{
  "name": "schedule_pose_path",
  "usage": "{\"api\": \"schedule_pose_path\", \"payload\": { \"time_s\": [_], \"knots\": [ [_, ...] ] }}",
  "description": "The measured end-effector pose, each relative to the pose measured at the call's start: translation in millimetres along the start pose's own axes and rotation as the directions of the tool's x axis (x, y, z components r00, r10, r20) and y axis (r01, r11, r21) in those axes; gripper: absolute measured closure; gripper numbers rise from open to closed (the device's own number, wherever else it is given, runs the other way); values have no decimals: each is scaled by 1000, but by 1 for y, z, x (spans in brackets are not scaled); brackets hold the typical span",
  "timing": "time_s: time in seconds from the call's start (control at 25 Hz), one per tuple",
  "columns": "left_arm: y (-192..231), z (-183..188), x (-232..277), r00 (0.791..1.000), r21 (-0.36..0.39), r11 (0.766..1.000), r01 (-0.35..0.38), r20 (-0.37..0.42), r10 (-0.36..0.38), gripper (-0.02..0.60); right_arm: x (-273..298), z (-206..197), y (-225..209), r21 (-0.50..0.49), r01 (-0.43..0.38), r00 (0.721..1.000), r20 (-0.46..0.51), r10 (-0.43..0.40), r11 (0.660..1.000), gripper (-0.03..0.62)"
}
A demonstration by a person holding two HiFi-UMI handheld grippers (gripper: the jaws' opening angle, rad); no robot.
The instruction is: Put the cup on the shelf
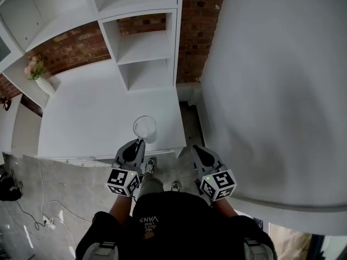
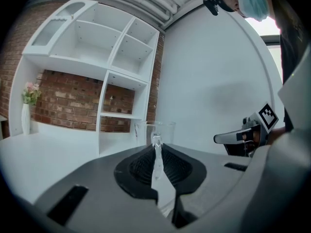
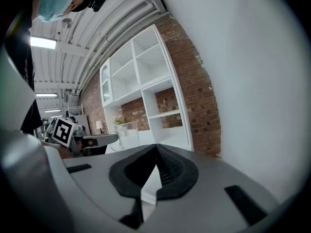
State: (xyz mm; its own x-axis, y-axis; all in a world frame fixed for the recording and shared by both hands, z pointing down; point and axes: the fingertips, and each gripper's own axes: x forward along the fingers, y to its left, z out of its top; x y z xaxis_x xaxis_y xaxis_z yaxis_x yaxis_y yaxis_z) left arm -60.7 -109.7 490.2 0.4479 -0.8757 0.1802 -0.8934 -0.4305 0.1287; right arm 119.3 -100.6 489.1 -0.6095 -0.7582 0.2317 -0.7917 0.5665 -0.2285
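Your left gripper point(image 1: 139, 141) is clenched on the near wall of the clear cup point(image 1: 145, 128); its own view shows the glass pinched between the two pads, with the cup standing upright just beyond the tips. The cup is over the front edge of the bench point(image 1: 92, 118), and you cannot tell from these views whether its base is resting on the bench or just off it. Your right gripper point(image 1: 194, 149) hangs beside the left one, off the bench's front corner, with its jaws pressed together on nothing. So the grasp looks made and the carry is the step in hand. The shelf point(image 1: 143, 53) stands at the back of the bench, well away from the cup, with open compartments facing you. The next move calls for lifting the cup clear and taking it straight back across the bare bench into one of the lower compartments. Hold it level, since the grip is on one wall only and the glass may pivot. The vase point(image 1: 44, 84) stands far to the left, out of the path.
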Motion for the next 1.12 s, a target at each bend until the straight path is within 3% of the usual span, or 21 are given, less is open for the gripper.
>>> {"api": "schedule_pose_path", "payload": {
  "time_s": [0.44, 1.12],
  "knots": [
    [78, 18, 60, 998, 44, 997, 60, -23, -59, 552, 62, 29, 2, 7, 87, 996, 18, -87, 996, 594],
    [164, 15, 154, 985, 90, 982, 164, -70, -158, 552, 134, 35, -6, 31, 218, 976, 6, -218, 975, 594]
  ]
}}
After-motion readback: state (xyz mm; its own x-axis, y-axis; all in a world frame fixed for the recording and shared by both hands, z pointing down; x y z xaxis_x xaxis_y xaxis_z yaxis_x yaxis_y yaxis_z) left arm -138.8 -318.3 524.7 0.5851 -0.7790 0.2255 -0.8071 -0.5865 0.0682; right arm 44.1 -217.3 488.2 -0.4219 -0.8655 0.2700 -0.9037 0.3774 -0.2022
